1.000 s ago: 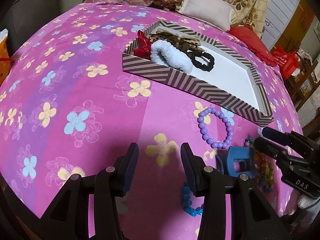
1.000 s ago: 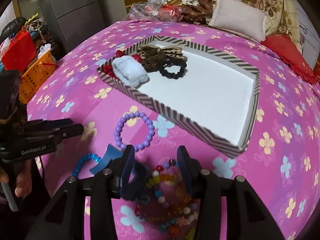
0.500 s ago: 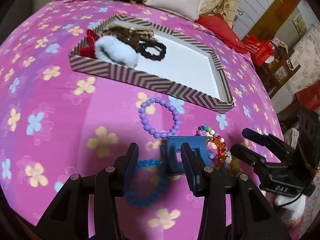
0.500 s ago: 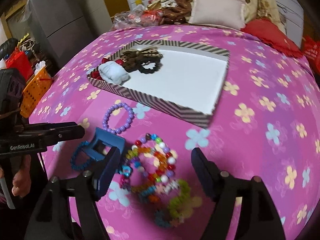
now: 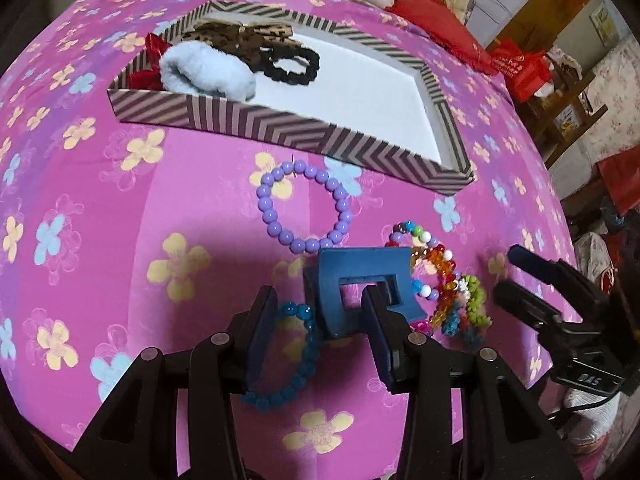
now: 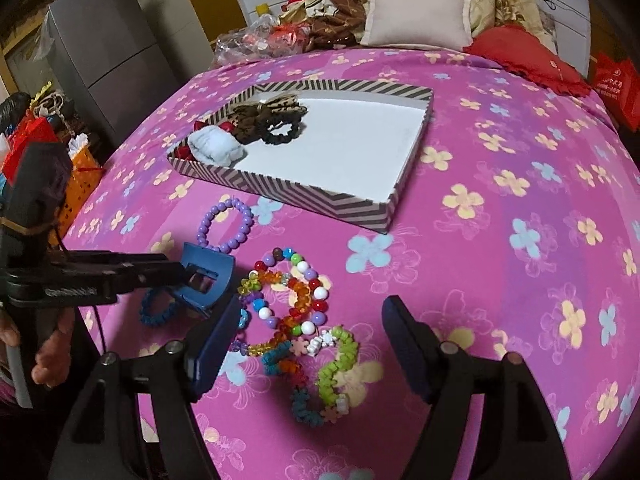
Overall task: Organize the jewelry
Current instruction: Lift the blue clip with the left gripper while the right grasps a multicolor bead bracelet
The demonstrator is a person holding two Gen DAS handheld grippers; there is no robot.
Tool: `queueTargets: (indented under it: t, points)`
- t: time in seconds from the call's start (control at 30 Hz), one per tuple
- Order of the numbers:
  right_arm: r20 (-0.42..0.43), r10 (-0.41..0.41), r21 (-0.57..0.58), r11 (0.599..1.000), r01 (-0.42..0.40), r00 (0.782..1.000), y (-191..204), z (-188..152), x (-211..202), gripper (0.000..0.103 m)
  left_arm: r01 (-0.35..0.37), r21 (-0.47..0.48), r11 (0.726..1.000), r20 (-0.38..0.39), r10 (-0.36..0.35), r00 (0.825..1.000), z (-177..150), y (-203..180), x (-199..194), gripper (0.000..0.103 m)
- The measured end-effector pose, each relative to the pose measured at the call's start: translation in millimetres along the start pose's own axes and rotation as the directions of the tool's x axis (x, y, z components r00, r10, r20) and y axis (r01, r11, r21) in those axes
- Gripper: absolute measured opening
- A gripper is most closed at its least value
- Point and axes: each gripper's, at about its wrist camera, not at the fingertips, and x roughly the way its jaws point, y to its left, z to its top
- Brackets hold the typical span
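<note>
A blue hair claw clip lies on the pink flowered bedspread, also in the right wrist view. My left gripper is open, its right finger poking into the clip's opening, a blue bead bracelet under it. My right gripper is wide open above a heap of multicolour bead bracelets. A purple bead bracelet lies between the clip and a striped box. The box holds a white fluffy scrunchie, a black scrunchie and leopard and red hair ties.
Pillows and clothes are piled at the bed's far end. A grey cabinet and an orange basket stand left of the bed. The right half of the box floor is bare.
My left gripper moved forward and right onto the blue clip. My right gripper drew back, opened wider and now hovers over the multicolour bracelets.
</note>
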Motion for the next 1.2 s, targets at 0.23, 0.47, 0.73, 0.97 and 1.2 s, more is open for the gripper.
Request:
queueTargets:
  t: [0.23, 0.47, 0.73, 0.97, 1.2]
  points:
    - [-0.021, -0.041, -0.047, 0.998, 0.040, 0.999, 2, -5, 3, 0.062, -0.024, 0.004, 1.000, -0.013, 0.024, 1.000, 2, 3, 4, 0.039]
    - [-0.030, -0.074, 0.000, 0.997, 0.074, 0.997, -20, -12, -5, 0.051, -0.030, 0.021, 0.999, -0.020, 0.031, 0.999, 5, -1, 9, 0.039]
    - [-0.070, -0.105, -0.043, 0.994, 0.102, 0.992, -10, -40, -1, 0.051, -0.018, 0.013, 1.000, -0.018, 0.018, 1.000, 6, 0, 11, 0.039]
    - [-0.083, -0.116, -0.090, 0.990, 0.108, 0.990, 5, -53, 8, 0.051, -0.014, -0.008, 1.000, -0.017, 0.013, 1.000, 6, 2, 12, 0.039]
    - [-0.027, -0.082, -0.072, 0.994, 0.079, 0.996, 6, -50, 10, 0.014, 0.019, 0.012, 1.000, -0.014, -0.019, 1.000, 6, -1, 11, 0.021]
